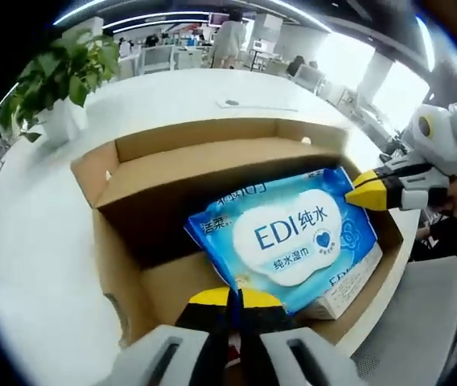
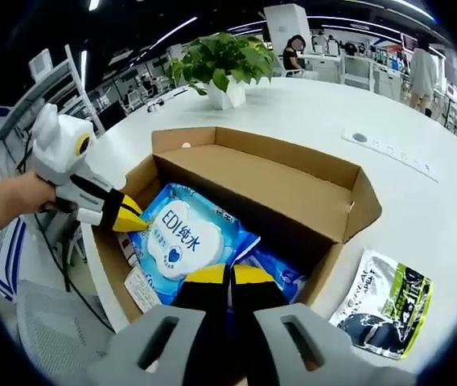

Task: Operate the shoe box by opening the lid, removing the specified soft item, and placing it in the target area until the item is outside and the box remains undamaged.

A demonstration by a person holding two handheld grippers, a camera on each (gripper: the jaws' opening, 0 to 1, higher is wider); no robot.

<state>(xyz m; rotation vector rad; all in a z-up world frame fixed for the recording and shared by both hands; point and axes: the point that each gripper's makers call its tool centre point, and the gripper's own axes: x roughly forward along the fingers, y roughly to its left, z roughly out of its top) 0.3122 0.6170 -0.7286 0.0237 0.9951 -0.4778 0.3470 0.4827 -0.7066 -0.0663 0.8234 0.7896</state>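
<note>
My two grippers share one build: my left gripper [image 1: 235, 301] and my right gripper [image 2: 229, 281] each have black fingers [image 2: 204, 301] capped with yellow tips, set on pale grey mounts with slotted openings behind them. Behind the fingers the white housing [image 2: 55, 149] carries a yellow-ringed round fitting. My hand [image 2: 3, 205] grips it there.

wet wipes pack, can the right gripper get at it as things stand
Probably yes: the box lid is open, nothing covers the wet wipes pack, and the right gripper, jaws shut, sits at its edge.
</note>
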